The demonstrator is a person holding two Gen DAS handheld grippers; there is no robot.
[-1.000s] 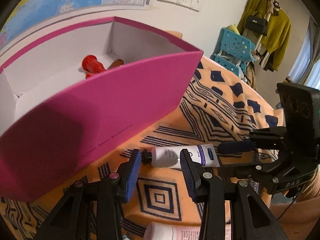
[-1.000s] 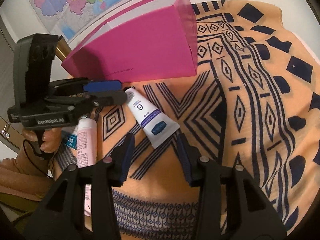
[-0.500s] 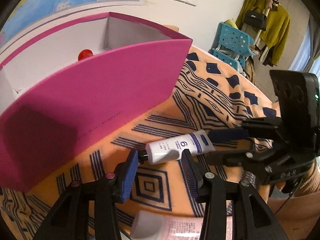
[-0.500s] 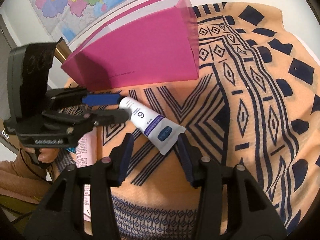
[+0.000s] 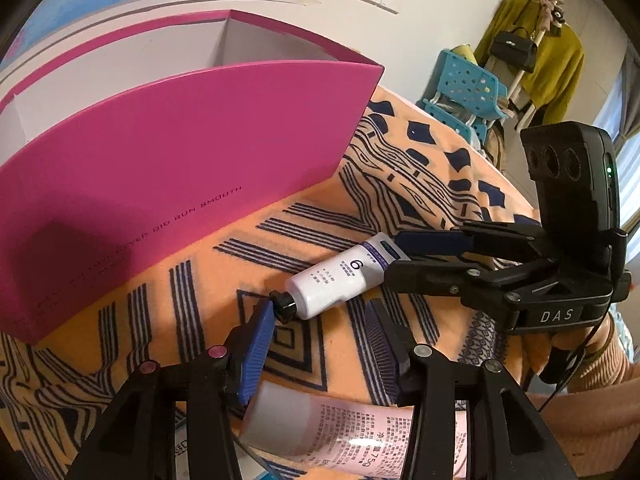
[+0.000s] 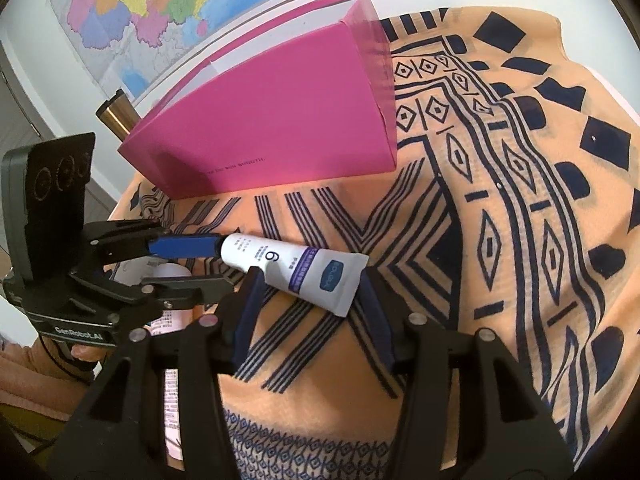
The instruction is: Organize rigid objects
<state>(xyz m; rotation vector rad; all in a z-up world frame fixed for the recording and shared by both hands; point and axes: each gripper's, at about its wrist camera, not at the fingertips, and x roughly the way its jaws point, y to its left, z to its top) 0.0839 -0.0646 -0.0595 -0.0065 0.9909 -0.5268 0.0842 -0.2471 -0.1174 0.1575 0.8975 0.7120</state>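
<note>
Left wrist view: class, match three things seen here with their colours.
Things:
1. open box
2. tube marked 6
3. chair

Colours:
a. white with a black cap
b. light blue
c. magenta outside, white inside

Pairs: 1-c, 2-a, 3-b

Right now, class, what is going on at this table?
A person holds a gripper in each hand over a patterned cloth. The left gripper and right gripper both bracket a white tube marked 6, lying on the cloth; the right jaws are opening. The pink box stands just behind, open-topped.
</note>
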